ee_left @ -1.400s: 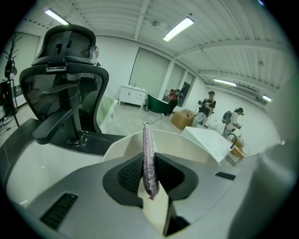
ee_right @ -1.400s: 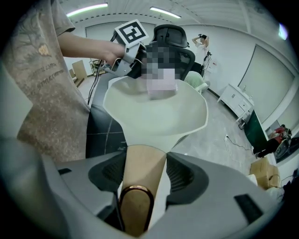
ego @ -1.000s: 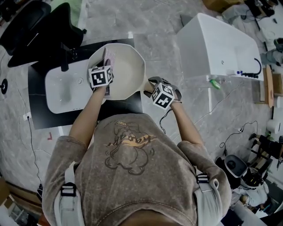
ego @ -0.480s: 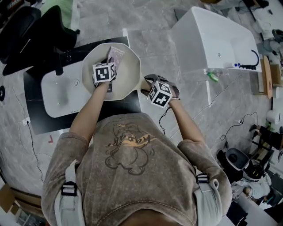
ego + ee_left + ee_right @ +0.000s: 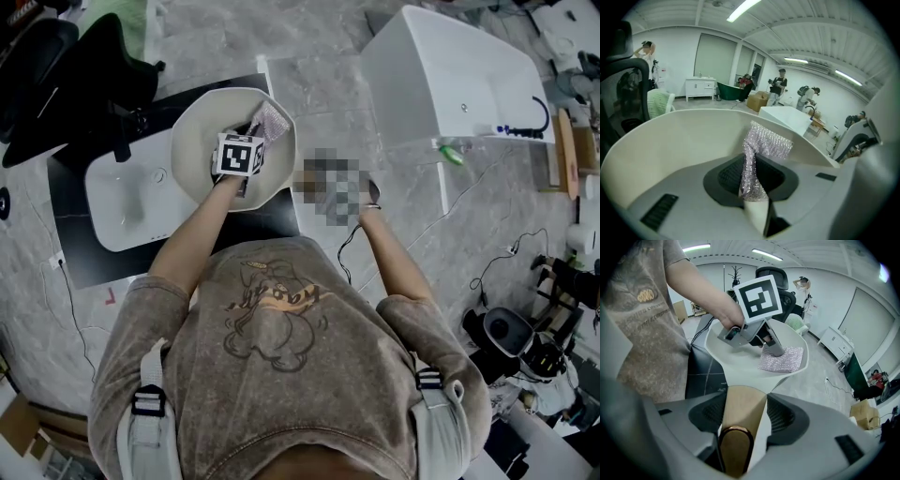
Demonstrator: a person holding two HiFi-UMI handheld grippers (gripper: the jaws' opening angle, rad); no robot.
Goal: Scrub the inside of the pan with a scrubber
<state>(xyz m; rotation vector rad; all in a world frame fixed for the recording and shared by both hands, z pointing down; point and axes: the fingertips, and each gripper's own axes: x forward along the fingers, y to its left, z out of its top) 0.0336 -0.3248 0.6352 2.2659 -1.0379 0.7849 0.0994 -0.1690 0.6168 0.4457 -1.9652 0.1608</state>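
- Left gripper (image 5: 754, 183): jaws pressed together on a fold of the scrubber (image 5: 765, 143). Marker cube on top, carried in the person's left hand (image 5: 727, 318).
- Scrubber: silvery, glittering cloth, loose end standing up past the jaw tips. Placed inside the pan (image 5: 202, 141), spread against the inner surface close to the rim, on the part away from the handle (image 5: 739, 409).
- Pan: pale cream, angular rim, deep sloping walls. Shown in the head view over one end of a white basin (image 5: 122, 202) and the edge of a black mat (image 5: 80, 248).
- Handle: brown, wood-coloured, with a rounded end ringed in copper colour. Runs straight from the pan's wall back between the right gripper's jaws.
- Right gripper (image 5: 740, 416): jaws clamped on the handle, one dark ribbed pad on each side of it. Covered by a mosaic patch in the head view.
- Basin: oblong, white, set on the black mat, to the left of the pan.
- Black office chair (image 5: 84, 66): beyond the basin, at the upper left.
- White bathtub (image 5: 441, 80): well apart, to the upper right, with a dark curved tap at its far end.
- Floor (image 5: 328, 89): grey, marbled tiles, cables trailing across at the right.
- Grey printed T-shirt (image 5: 272, 347): fills the lower middle of the head view.
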